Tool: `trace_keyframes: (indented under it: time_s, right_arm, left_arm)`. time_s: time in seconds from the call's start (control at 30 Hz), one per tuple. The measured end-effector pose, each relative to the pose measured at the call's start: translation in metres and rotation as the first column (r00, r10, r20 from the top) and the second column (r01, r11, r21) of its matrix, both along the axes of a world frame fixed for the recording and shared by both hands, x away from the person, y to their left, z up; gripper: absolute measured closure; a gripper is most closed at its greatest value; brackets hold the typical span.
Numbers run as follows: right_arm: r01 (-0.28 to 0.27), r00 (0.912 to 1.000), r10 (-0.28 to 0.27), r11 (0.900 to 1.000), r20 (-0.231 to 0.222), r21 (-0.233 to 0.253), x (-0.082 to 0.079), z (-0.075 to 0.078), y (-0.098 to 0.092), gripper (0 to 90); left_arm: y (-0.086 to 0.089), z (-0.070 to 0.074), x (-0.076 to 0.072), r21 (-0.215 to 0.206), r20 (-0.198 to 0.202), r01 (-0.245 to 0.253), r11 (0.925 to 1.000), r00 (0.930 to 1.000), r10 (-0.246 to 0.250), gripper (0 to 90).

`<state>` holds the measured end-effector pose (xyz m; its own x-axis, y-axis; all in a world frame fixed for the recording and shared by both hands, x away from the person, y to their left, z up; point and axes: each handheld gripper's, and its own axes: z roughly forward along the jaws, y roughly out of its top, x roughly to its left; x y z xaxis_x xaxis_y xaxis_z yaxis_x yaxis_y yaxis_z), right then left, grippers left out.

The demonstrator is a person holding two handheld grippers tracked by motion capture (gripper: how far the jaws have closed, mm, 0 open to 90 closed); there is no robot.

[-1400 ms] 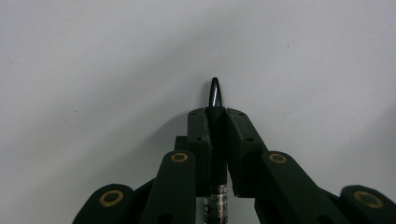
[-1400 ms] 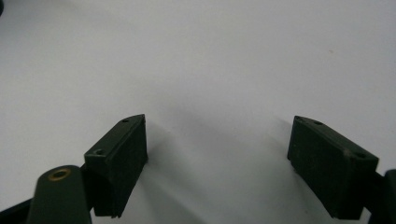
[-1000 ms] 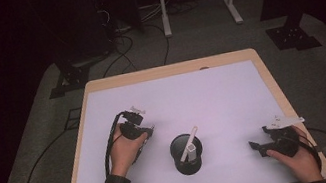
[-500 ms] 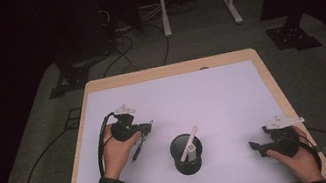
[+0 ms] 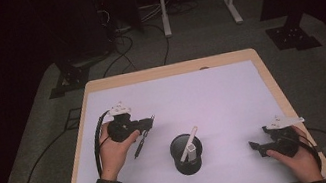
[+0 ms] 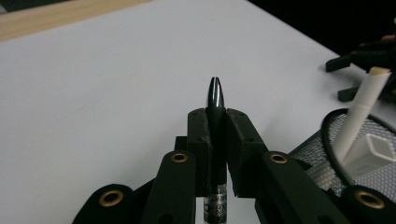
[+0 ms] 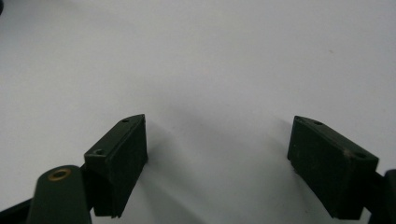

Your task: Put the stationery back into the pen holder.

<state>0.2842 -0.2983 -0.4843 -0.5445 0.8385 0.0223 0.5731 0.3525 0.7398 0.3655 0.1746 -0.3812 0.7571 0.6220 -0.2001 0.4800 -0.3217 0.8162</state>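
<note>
The left gripper (image 5: 148, 122), above the white table (image 5: 222, 91) towards its left edge, is clenched on a black pen (image 6: 215, 109) whose tip juts past the 2 jaws (the barrel hangs below them). Just right of it, near the front edge, a black mesh cup (image 5: 187, 154) holds a white stick (image 5: 189, 143). At the front right corner the right gripper (image 5: 258, 148) rests spread wide, gripping nothing. Dark floor and cables surround the table.

Clamped between the matt black, slightly rough pads (image 6: 239, 135) of the left gripper (image 6: 215, 122), the pen (image 6: 215, 100) looks like glossy dark plastic with a polished metallic tip. Just beside those fingers stands a black wire-mesh cup (image 6: 327, 163) holding smooth white plastic pieces.
</note>
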Motion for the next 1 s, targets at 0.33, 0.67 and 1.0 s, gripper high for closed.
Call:
trace_keyframes:
  time_s: [0.33,0.67,1.0]
  right_arm:
    - [0.0,1.0,0.0,1.0,0.0,0.0,0.0,0.0,0.0,18.8]
    - [-0.001,1.0,0.001,1.0,0.001,-0.001,0.0,0.0,0.0,18.8]
    - [0.0,1.0,0.0,1.0,0.0,0.0,0.0,0.0,0.0,18.8]
  left_arm:
    - [0.0,0.018,-0.011,-0.086,0.054,0.046,0.9952,0.9977,-0.041,80.4]
    - [-0.007,0.035,-0.025,-0.134,0.112,0.089,0.9869,0.9909,-0.074,80.4]
    - [-0.018,0.048,-0.036,-0.18,0.155,0.143,0.9731,0.9812,-0.116,80.5]
